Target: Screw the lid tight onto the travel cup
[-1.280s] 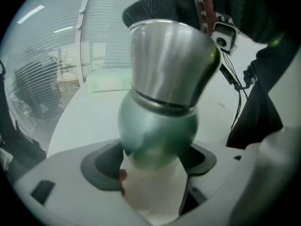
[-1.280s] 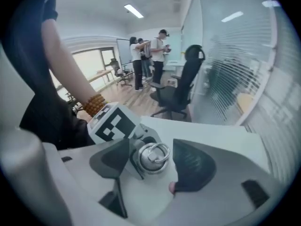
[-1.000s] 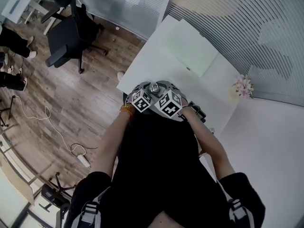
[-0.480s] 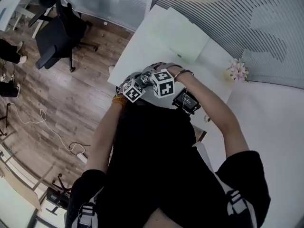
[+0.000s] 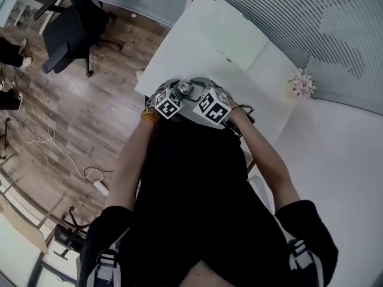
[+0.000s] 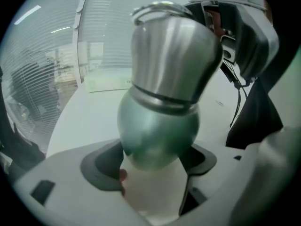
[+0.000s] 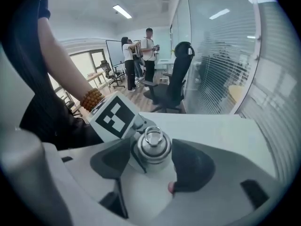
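The travel cup has a green body and a steel lid with a ring on top. My left gripper is shut on the green body, which fills the gap between its dark pads. In the right gripper view the lid sits between the jaws of my right gripper. Those jaws are opening, and the pads stand just off the lid's sides. In the head view the lid shows between the two marker cubes, close to my body at the table's near corner.
A white table stretches ahead, with a small bunch of flowers at its far right. A black office chair stands on the wooden floor to the left, where a cable lies. People stand far off.
My right gripper has turned back from its twisted pose of half a second ago. The lid's top shows again between the two marker cubes. The left gripper keeps its hold.
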